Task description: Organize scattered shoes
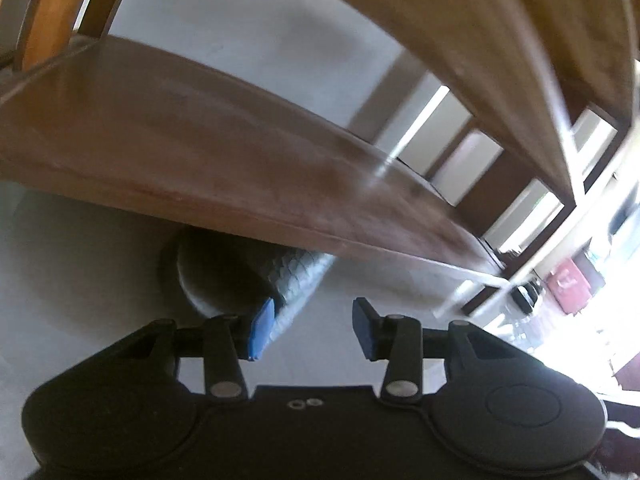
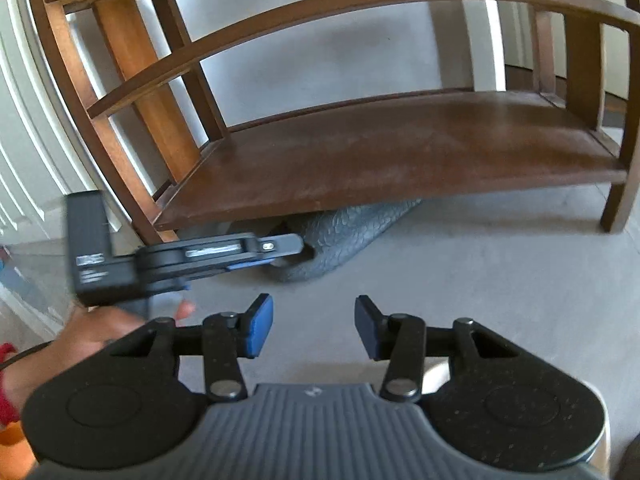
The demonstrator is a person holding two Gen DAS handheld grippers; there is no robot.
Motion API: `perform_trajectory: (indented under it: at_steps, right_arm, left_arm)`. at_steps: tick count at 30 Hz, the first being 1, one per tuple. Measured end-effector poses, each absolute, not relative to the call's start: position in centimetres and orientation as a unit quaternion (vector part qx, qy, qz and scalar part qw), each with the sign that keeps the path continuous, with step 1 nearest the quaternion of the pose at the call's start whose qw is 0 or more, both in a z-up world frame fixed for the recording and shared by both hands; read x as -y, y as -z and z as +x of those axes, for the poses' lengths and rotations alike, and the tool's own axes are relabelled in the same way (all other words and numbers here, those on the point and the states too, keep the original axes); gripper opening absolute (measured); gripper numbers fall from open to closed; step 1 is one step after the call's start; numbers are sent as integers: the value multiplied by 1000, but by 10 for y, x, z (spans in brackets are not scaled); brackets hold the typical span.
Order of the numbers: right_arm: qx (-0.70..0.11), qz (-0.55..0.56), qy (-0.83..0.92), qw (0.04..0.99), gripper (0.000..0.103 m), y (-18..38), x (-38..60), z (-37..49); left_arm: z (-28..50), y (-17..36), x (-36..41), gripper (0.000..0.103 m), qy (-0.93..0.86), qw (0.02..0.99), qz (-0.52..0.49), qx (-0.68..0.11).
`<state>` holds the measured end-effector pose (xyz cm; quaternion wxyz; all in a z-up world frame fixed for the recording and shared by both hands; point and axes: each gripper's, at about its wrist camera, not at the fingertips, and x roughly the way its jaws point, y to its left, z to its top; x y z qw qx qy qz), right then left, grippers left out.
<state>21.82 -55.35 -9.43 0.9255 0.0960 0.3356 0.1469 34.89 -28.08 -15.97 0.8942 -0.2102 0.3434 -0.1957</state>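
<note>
Beneath the wooden shelf [image 2: 400, 152], a grey scale-textured shoe [image 2: 340, 236] lies on the floor; left gripper [image 1: 314, 330] and right gripper [image 2: 314, 328] both spread, empty.

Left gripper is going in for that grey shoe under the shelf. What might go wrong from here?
1. The grey shoe lies partly under the low wooden shelf; lifting too early may knock it or the left gripper against the shelf edge.
2. In the left wrist view the open jaws sit off to one side of the shoe, so closing now may catch only its edge.
3. That view is blurred, so alignment is hard to judge.
</note>
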Motion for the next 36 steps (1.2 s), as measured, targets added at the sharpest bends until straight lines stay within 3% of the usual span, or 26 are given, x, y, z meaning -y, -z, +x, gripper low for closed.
perform_trajectory:
  at_steps: [10,12,16,18,25,26,27,28,35,36]
  right_arm:
    - [-347,125,-167,914,50,102,565,207]
    - [-348,125,-166,914,50,101,563,204]
    - [-350,125,-162,914,50,101,559,197]
    - [-351,126,-160,914,50,101,557,194]
    - [-354,127,-153,914,50,99,550,182]
    - [-355,127,-152,914,50,99,549,181]
    - [-355,126,-150,914,50,99,545,181]
    - [-356,126,-148,914,50,99,540,182]
    - [-351,108,-163,916,50,97,527,181]
    - [-351,108,-163,916,50,97,529,180]
  left_arm:
    - [386,182,295,40,178,891,-261,-326]
    - [391,183,299,22,202,883,-253,-339]
    - [380,181,299,11,222,881,-244,-340]
    - [367,179,295,0,226,884,-237,-335]
    - [312,179,267,0,240,883,-240,-324]
    - [311,181,264,9,241,880,-248,-325]
    - [309,182,260,27,239,879,-262,-319]
    - [307,183,254,32,237,877,-277,-313]
    - [334,176,282,31,231,889,-249,-308]
    - [341,178,288,34,222,891,-245,-311]
